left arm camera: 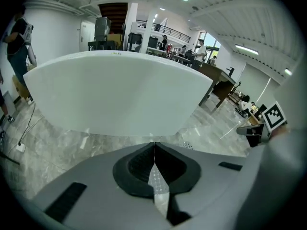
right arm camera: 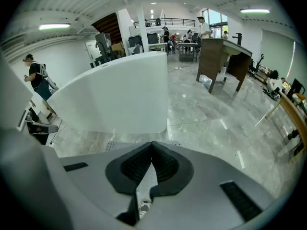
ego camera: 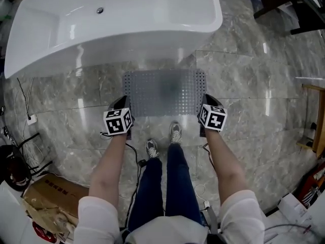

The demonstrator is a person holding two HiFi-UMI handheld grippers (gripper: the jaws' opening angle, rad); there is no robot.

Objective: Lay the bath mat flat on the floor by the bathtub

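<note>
Nearest, the person's blue-jeaned legs (ego camera: 167, 182) and grey sneakers (ego camera: 175, 132) stand on the grey marble tile floor (ego camera: 244, 85), toes just behind the mat's near edge. A torn brown cardboard box (ego camera: 51, 197) sits at the lower left, and black cables (ego camera: 23, 100) trail along the left side. Just ahead of the feet, the left tool (left arm camera: 154, 144) and the right tool (right arm camera: 152, 143) are each pressed together on a near corner of the grey, translucent, studded rectangular rubber bath mat (ego camera: 162, 93). A sliver of dotted mat shows in the slit behind the left tool's pads, and a pale strip shows behind the right's. The mat is held spread between the two tools. Its long axis runs left to right, parallel to the tub's side, with its short ends at the tools, and it reaches forward from them toward the tub. Whether its far edge touches the floor cannot be told. Open tile lies on both sides of it, wider on the right, up to a wooden frame (ego camera: 317, 121) at the picture's edge. Beyond the mat, the curved wall of the white oval bathtub (ego camera: 111, 19) closes off the far side.
</note>
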